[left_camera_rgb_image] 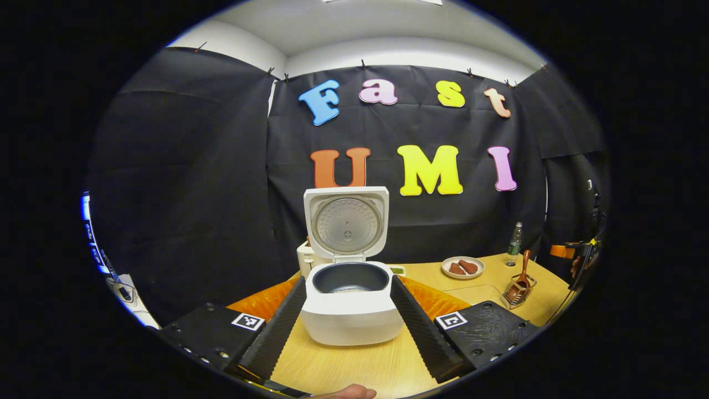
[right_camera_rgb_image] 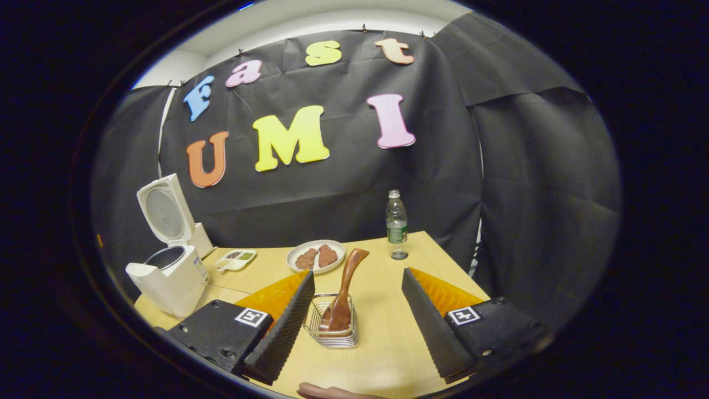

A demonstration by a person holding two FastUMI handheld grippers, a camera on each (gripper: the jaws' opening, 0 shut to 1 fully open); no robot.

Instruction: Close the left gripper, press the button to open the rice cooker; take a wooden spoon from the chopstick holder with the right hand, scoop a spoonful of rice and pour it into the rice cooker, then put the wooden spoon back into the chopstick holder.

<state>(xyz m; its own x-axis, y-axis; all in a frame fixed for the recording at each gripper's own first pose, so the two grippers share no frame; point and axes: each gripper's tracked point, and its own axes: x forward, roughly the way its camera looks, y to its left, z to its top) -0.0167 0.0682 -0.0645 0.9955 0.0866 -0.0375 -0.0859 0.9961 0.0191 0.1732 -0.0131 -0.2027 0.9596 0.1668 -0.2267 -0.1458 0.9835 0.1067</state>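
The white rice cooker stands on the table with its lid swung up; some rice lies in the dark inner pot. My left gripper is open, its fingers flanking the cooker. In the right gripper view the cooker sits at the far left. A wooden spoon stands bowl-down in the wire chopstick holder, handle leaning up to the right. My right gripper is open and empty, with the holder low between its fingers, nearer the left one. The spoon and holder also appear at the right of the left gripper view.
A plate with brown food and a small white dish sit behind the holder. A water bottle stands near the table's back edge. The table's right edge drops off close by. A white appliance stands behind the cooker.
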